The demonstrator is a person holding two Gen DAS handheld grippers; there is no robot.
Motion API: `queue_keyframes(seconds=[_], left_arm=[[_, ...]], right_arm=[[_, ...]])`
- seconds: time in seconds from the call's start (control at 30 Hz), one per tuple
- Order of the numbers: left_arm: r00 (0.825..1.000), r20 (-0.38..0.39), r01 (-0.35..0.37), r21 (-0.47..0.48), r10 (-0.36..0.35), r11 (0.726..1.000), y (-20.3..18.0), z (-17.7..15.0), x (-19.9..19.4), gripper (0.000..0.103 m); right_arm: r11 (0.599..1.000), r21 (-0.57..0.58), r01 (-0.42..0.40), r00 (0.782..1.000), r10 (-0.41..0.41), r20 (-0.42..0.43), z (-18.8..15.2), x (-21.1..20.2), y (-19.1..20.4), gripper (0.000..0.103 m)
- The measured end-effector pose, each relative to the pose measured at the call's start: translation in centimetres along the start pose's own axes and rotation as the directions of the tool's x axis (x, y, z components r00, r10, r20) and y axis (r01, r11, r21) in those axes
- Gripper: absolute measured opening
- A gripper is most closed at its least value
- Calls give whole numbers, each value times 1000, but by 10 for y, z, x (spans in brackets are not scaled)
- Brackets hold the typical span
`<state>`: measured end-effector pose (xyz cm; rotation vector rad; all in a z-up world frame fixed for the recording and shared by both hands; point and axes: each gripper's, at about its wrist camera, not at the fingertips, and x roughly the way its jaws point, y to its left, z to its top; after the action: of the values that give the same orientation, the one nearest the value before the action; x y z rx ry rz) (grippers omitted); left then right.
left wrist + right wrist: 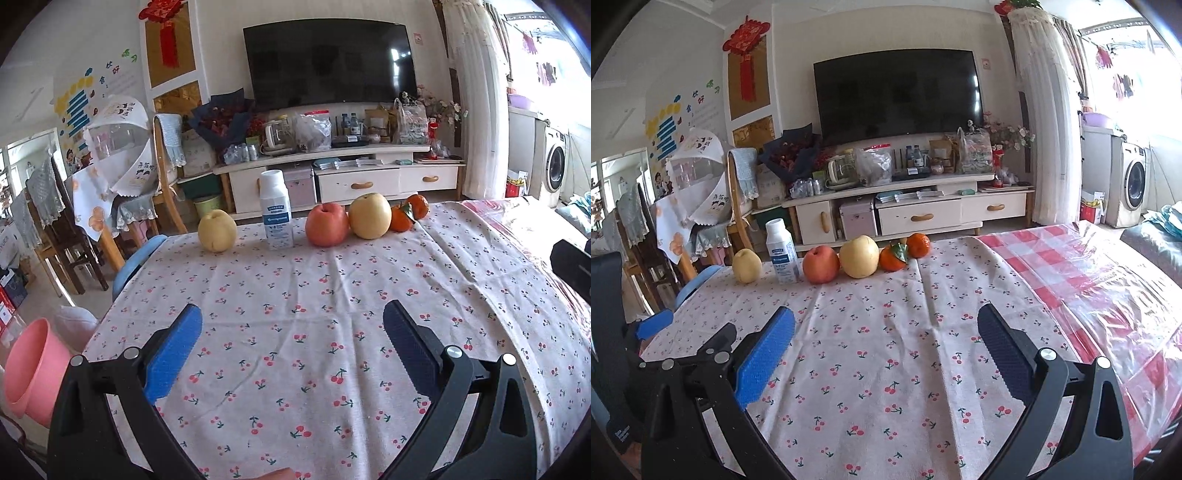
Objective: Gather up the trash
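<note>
A white milk bottle [275,210] stands upright at the far edge of the cherry-print tablecloth [295,332], between a yellow pear [217,230] and a red apple [327,224]. It also shows in the right wrist view [781,251]. My left gripper [291,325] is open and empty, low over the near part of the table. My right gripper [886,328] is open and empty, to the right of the left one. A pink bin [33,369] sits below the table's left edge.
A second pear [370,216] and two oranges [410,212] line the far edge. A blue chair [136,258] stands at the table's left. A red checked plastic cover [1089,288] lies on the right part. A TV stand is beyond.
</note>
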<state>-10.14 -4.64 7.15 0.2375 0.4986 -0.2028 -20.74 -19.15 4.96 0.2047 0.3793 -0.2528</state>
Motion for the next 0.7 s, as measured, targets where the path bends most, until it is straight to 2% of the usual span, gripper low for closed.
queue_keyframes(seconds=[0.6,0.7], left_arm=[[1000,-6,3,1,-3,1000,0,-1,9,99],[999,-25,32,-32,-32,999,5,-3,14,99]], right_arm=[[998,-51,-31,999,29,-32,-1,13,15,98],[998,-58,-34,998,31,-46,-2,17,18,98]])
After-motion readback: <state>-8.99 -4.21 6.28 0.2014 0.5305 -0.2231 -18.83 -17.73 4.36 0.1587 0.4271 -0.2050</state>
